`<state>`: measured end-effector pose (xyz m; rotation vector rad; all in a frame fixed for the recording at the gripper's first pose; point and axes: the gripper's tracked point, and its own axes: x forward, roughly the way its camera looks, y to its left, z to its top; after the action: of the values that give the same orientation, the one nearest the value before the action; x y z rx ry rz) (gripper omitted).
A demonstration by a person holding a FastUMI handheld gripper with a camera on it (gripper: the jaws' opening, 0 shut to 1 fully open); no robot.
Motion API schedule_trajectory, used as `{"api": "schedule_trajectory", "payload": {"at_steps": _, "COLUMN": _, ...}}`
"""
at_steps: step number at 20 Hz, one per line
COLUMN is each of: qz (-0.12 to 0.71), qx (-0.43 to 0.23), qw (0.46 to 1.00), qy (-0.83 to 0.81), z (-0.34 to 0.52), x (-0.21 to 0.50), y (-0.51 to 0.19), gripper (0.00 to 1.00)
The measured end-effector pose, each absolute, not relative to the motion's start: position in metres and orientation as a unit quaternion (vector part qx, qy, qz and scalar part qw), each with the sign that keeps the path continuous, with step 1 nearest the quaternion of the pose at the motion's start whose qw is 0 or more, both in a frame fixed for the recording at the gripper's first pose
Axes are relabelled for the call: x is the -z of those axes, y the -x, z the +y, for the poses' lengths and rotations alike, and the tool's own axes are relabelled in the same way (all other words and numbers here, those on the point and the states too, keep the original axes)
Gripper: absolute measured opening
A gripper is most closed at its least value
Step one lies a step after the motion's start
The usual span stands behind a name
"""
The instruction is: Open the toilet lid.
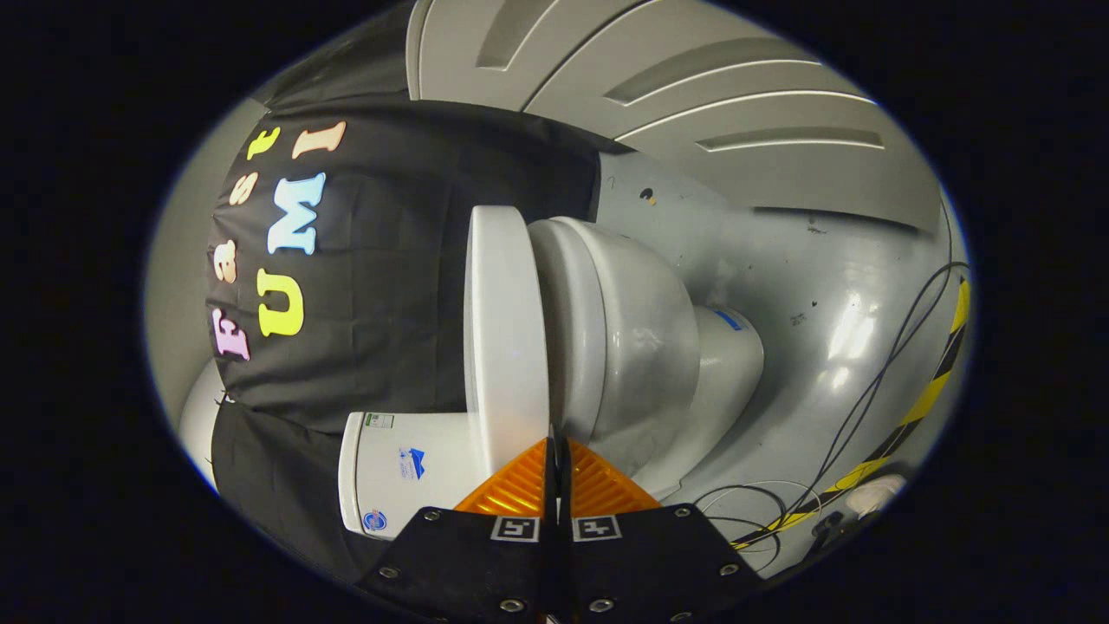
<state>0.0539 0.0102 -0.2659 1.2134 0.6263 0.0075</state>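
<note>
- Upper left of the frame: the booth's black cloth wall (pixel 390 286) hangs behind the toilet, with a pale plain wall (pixel 178 295) showing past its outer edge.
- Lower left: the white cistern (pixel 407 468) lies against the bottom of the cloth, carrying small stickers whose marks are too small to make out.
- Centre: the view is rolled on its side. The toilet lid (pixel 504 338) appears as a flat white slab seen nearly edge-on, lying close against the seat and bowl (pixel 624 338) to its right. A narrow dark seam runs between lid and bowl, ending just ahead of the fingertips.
- Bottom centre: the gripper (pixel 557 455) has its fingers brought together, with only a thin dark slit between them and nothing held. The tips sit at the near rim of the lid, in line with the seam; whether they touch the rim cannot be told.
- Right of centre: the bowl narrows to its pedestal (pixel 728 347), which meets the glossy grey floor (pixel 823 286). The floor around the pedestal is bare and reflective, giving open room on that side.
- Upper right: grey panelled doors (pixel 693 78) stand beyond the floor.
- Lower right: thin black cables (pixel 875 390) trail across the floor well apart from the toilet, beside a strip of yellow-and-black tape (pixel 931 390).
</note>
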Motion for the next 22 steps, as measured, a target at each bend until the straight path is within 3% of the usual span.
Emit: {"api": "schedule_trajectory", "payload": {"at_steps": 22, "qz": 0.265, "qx": -0.031, "qw": 0.868, "qy": -0.420, "z": 0.052, "x": 0.149, "y": -0.055, "gripper": 0.00}}
